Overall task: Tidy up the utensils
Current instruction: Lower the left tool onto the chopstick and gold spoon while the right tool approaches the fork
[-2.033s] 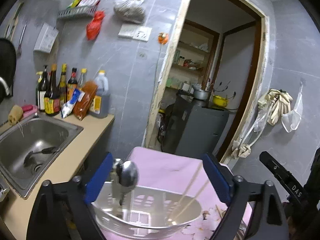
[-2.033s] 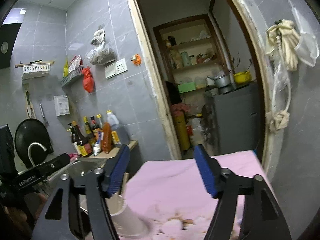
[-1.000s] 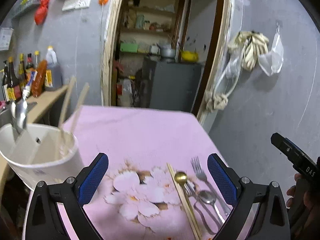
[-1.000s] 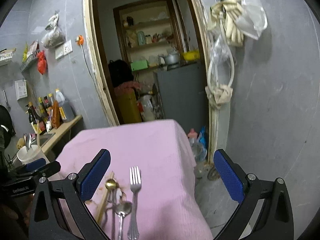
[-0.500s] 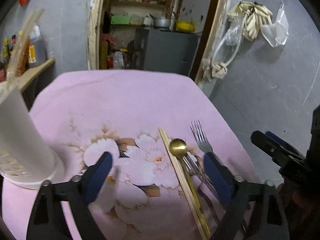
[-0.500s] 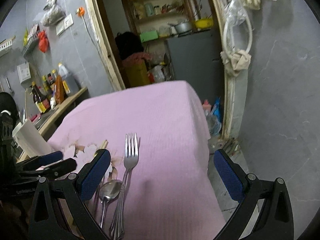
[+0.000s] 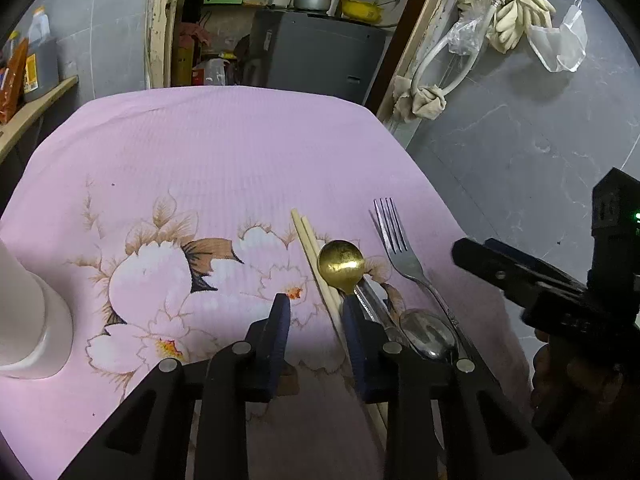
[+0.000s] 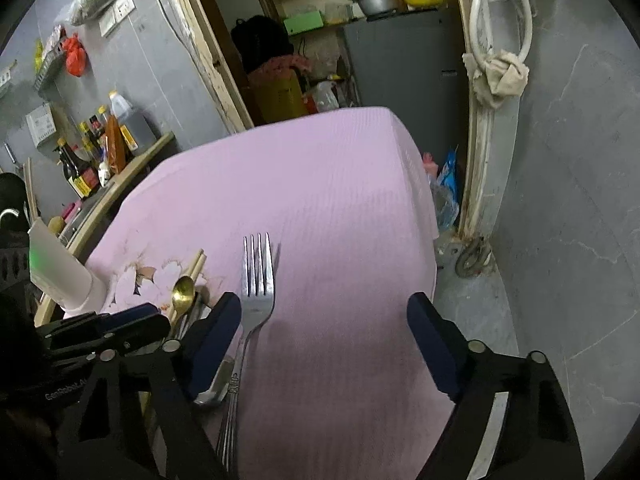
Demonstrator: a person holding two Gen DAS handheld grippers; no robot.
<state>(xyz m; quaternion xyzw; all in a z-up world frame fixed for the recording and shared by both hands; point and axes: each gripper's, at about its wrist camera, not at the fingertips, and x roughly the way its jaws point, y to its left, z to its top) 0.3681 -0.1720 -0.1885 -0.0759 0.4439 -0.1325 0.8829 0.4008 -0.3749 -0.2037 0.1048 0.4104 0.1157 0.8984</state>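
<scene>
Loose utensils lie on the pink flowered tablecloth (image 7: 224,152): a pair of wooden chopsticks (image 7: 316,268), a gold spoon (image 7: 341,265), a serrated knife (image 7: 370,304), a steel spoon (image 7: 429,330) and a steel fork (image 7: 394,242). My left gripper (image 7: 314,312) is low over the cloth, its jaws narrowed with a gap; the chopsticks run just inside its right finger. The white utensil holder (image 7: 28,320) stands at the left edge. My right gripper (image 8: 324,312) is wide open and empty over the fork (image 8: 258,276).
The table's right edge drops to a grey floor (image 8: 560,240) beside a doorway (image 8: 360,40). A counter with sauce bottles (image 8: 100,140) lies left of the table. The gold spoon (image 8: 183,290) and holder (image 8: 56,268) also show in the right wrist view.
My left gripper has left the holder, swung right, dropped to the utensil pile and narrowed its jaws around the chopsticks. My right gripper has lowered toward the fork, staying open.
</scene>
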